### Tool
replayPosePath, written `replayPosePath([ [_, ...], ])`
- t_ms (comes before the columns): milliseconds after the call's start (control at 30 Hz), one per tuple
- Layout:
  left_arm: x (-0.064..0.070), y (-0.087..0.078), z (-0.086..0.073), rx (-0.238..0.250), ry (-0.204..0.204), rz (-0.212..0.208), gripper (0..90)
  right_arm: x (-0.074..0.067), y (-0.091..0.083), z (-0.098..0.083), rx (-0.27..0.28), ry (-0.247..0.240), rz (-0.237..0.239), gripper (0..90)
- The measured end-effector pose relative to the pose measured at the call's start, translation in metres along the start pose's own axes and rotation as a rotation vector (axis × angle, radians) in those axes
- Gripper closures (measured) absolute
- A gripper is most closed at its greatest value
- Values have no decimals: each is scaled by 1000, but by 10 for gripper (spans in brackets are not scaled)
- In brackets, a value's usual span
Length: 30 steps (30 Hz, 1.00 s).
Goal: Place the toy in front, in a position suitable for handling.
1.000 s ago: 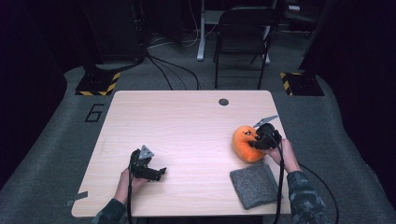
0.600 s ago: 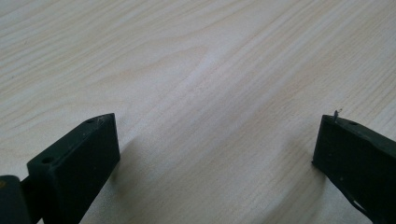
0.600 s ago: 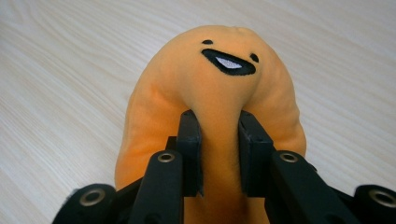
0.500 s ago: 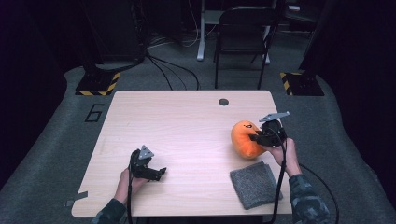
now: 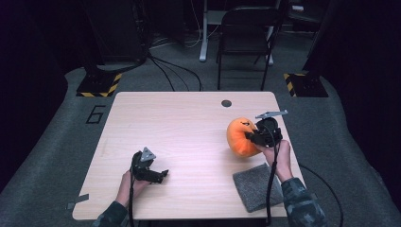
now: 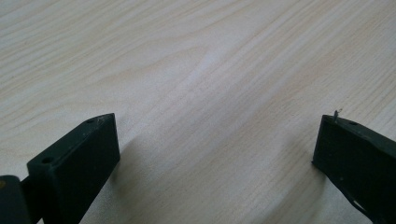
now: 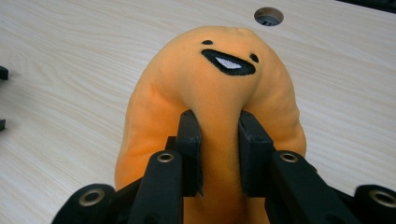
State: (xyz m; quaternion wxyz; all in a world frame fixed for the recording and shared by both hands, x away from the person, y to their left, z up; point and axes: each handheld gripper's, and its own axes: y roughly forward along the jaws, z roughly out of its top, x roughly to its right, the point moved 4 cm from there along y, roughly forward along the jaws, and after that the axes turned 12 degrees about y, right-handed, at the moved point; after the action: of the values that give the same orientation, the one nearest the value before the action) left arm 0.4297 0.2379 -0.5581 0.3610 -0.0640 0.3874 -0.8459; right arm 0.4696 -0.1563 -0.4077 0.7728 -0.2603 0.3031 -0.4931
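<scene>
Plush orange toy [image 5: 240, 137], rounded and fuzzy with a stitched black smile, sits right of centre in the high view, a fold pinched tight by the right gripper [image 5: 250, 138]. Lower left, left gripper [image 5: 163, 174] rests, jaws apart, over pale wood-grain table [image 5: 179, 123].

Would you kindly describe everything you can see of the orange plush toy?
The orange plush toy is a rounded, soft, fuzzy-looking lump with a stitched face: two small black eyes and an open black mouth with a white patch. The right gripper pinches a fold of its fabric between both jaws, so the body bulges either side. It sits at the right side of the table, beyond the grey cloth; whether it rests on the wood is unclear.
</scene>
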Motion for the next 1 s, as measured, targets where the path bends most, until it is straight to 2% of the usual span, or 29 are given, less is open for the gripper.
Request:
replayPosePath([
  [133, 0, 0, 0, 0, -1, 0, 3, -7, -1, 2, 16, 3, 6, 734],
  [167, 0, 0, 0, 0, 0, 0, 3, -9, -2, 3, 20, 21, 12, 733],
  [233, 0, 0, 0, 0, -1, 0, 3, -11, -1, 3, 31, 13, 8, 731],
  [300, 0, 0, 0, 0, 0, 0, 3, -14, 1, 2, 29, 41, 7, 729],
  [333, 0, 0, 0, 0, 0, 0, 3, -15, 3, 2, 34, 36, 7, 729],
  [467, 0, 0, 0, 0, 0, 0, 3, -20, 13, -3, 25, 45, 6, 725],
  [533, 0, 0, 0, 0, 0, 0, 3, -23, 20, -7, 13, 71, -1, 722],
  [767, 0, 0, 0, 0, -1, 0, 3, -27, 47, -23, -28, 62, -22, 704],
  [867, 0, 0, 0, 0, 1, -1, 3, -27, 57, -31, -61, 58, -31, 673],
  [1000, 0, 0, 0, -1, 6, -5, 3, -27, 59, -32, -49, 48, -23, 583],
])
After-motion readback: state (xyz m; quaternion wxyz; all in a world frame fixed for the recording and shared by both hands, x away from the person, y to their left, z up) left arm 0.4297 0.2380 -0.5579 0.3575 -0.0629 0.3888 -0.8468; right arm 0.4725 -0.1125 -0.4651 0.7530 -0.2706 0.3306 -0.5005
